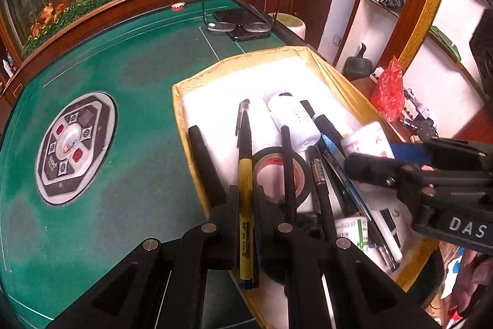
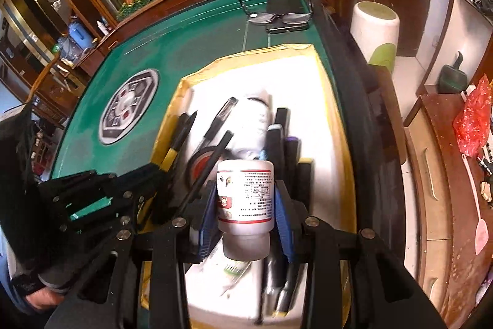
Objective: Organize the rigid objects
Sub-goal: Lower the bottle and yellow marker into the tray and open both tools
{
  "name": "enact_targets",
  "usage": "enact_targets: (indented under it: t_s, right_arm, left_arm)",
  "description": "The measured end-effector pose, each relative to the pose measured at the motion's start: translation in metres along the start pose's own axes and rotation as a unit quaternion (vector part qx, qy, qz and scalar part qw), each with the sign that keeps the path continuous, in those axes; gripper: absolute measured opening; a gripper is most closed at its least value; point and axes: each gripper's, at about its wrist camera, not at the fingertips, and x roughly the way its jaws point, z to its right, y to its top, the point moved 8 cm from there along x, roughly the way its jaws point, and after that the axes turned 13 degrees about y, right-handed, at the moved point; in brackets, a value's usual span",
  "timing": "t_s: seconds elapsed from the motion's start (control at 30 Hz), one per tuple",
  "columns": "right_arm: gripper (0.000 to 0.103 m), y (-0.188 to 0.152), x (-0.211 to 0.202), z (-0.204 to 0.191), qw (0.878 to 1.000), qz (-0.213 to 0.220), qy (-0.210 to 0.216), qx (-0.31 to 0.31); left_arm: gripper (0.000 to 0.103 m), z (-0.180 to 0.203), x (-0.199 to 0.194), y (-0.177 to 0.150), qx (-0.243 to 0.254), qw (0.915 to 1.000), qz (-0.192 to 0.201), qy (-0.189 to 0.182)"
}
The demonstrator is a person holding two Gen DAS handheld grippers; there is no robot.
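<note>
A yellow-rimmed white tray on the green table holds several pens, a roll of black tape and a white tube. My left gripper is shut on a yellow pen with a black cap, held over the tray's left part. My right gripper is shut on a white bottle with a red-edged label, held above the tray. The right gripper also shows in the left wrist view, and the left gripper in the right wrist view.
Glasses lie on a dark phone at the far end of the green table. A round control panel is set in the table's middle. A white stool and a wooden side table with a red bag stand to the right.
</note>
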Motion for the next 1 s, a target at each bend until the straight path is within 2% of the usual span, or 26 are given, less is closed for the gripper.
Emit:
enact_targets:
  t_s: [0.27, 0.57, 0.67, 0.73, 0.8, 1.0]
  right_arm:
    - [0.035, 0.015, 0.020, 0.013, 1.000, -0.004, -0.027, -0.001]
    - [0.036, 0.018, 0.017, 0.011, 1.000, -0.002, -0.029, 0.002]
    - [0.040, 0.017, 0.013, 0.005, 1.000, 0.004, -0.029, 0.000]
    - [0.041, 0.017, 0.010, 0.002, 1.000, 0.009, -0.030, 0.000]
    - [0.041, 0.016, 0.006, -0.001, 1.000, 0.012, -0.028, 0.002]
    - [0.041, 0.012, -0.005, -0.007, 0.999, 0.021, -0.030, 0.010]
  left_arm:
    - [0.007, 0.010, 0.019, 0.004, 0.015, 0.9998, -0.015, 0.005]
    - [0.007, 0.011, 0.014, 0.004, 0.031, 0.9995, -0.001, 0.003]
    - [0.008, 0.012, 0.009, 0.004, 0.037, 0.9993, 0.005, 0.003]
    - [0.015, 0.012, 0.006, 0.004, 0.041, 0.9991, 0.009, 0.002]
    - [0.030, 0.012, 0.003, 0.004, 0.042, 0.9990, 0.015, 0.002]
    - [0.044, 0.012, -0.008, 0.005, 0.047, 0.9983, 0.033, 0.001]
